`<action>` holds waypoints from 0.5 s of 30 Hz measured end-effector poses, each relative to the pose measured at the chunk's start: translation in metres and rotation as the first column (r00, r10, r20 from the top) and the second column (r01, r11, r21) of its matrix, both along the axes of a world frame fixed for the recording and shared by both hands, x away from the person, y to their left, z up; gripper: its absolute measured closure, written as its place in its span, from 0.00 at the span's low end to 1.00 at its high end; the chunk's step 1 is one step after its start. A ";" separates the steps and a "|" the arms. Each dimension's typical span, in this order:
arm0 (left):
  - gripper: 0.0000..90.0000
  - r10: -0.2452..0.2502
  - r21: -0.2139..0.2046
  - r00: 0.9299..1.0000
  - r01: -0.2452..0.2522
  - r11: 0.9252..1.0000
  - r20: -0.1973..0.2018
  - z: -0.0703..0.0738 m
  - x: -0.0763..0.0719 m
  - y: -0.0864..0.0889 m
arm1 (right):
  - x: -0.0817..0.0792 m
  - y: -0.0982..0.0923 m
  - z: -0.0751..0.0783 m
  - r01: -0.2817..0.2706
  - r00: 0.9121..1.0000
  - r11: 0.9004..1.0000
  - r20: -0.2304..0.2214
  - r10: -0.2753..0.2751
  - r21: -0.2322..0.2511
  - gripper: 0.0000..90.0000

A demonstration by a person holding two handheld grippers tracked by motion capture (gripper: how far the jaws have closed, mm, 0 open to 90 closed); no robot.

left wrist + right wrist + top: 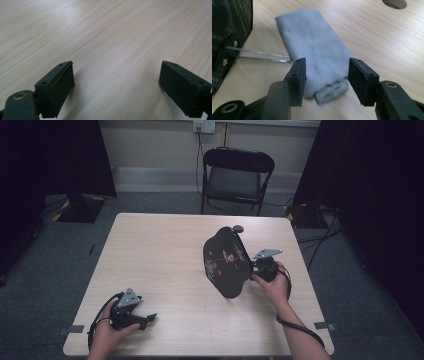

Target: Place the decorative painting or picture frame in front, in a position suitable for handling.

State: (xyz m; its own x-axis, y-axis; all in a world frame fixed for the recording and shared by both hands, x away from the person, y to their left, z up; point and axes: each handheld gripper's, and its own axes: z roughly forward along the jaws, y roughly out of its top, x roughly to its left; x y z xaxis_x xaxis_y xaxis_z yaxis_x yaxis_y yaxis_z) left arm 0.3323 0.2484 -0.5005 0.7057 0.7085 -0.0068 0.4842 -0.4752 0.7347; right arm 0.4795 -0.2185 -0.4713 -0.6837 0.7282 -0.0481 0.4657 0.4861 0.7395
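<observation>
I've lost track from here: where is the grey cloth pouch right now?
In the right gripper view, the grey pouch lies flat on the table between the right gripper's open jaws, beside the black fan.

The person's left hand (111, 330) rests low on the tabletop (165, 265) at its near left corner, forearm coming in over the near edge. It holds the left claw (147, 319) level, pointing right along the wood, its grey plate facing up. In the left gripper view its two black pads (58, 87) stand wide apart over bare wood with nothing between them.

The right hand (274, 285) sits near the tabletop's right edge, wrist bent, forearm angled in from the near right corner, a cable trailing along it. In the right gripper view the right claw (327, 80) is about half open, its pads (299, 78) to either side of a grey cloth roll without pressing it.
</observation>
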 end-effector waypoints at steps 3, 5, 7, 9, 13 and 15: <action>0.14 0.000 0.000 1.000 0.000 1.000 0.000 0.000 0.000 0.000 | 0.005 0.003 -0.003 0.002 1.000 1.000 -0.016 -0.002 0.009 0.54; 0.14 0.000 0.000 1.000 0.000 1.000 0.000 0.000 0.000 0.000 | 0.009 0.007 -0.013 0.009 0.998 1.000 -0.060 -0.009 0.006 0.56; 0.14 0.000 0.000 1.000 0.000 1.000 0.000 0.000 0.000 0.000 | 0.009 0.007 -0.018 0.032 0.997 0.998 -0.077 -0.028 0.048 0.62; 0.14 0.000 0.000 1.000 0.000 1.000 0.000 0.000 0.000 0.000 | 0.006 0.006 -0.019 0.024 0.997 0.998 -0.075 -0.019 0.064 0.81; 0.14 0.000 -0.001 1.000 0.000 1.000 0.000 0.000 0.000 0.000 | 0.001 0.008 -0.017 0.026 0.996 0.998 -0.087 -0.022 0.051 0.91; 0.14 0.000 0.000 1.000 0.000 1.000 0.000 0.000 0.000 0.000 | 0.001 0.007 -0.016 0.031 0.996 0.998 -0.087 -0.027 0.047 0.91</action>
State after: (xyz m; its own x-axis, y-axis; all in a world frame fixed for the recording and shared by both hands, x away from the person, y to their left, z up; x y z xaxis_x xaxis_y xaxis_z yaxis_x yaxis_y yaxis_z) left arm 0.3323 0.2484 -0.5005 0.7058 0.7084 -0.0068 0.4841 -0.4753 0.7347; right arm 0.4800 -0.2110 -0.4877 -0.6621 0.7480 0.0457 0.5423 0.4361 0.7181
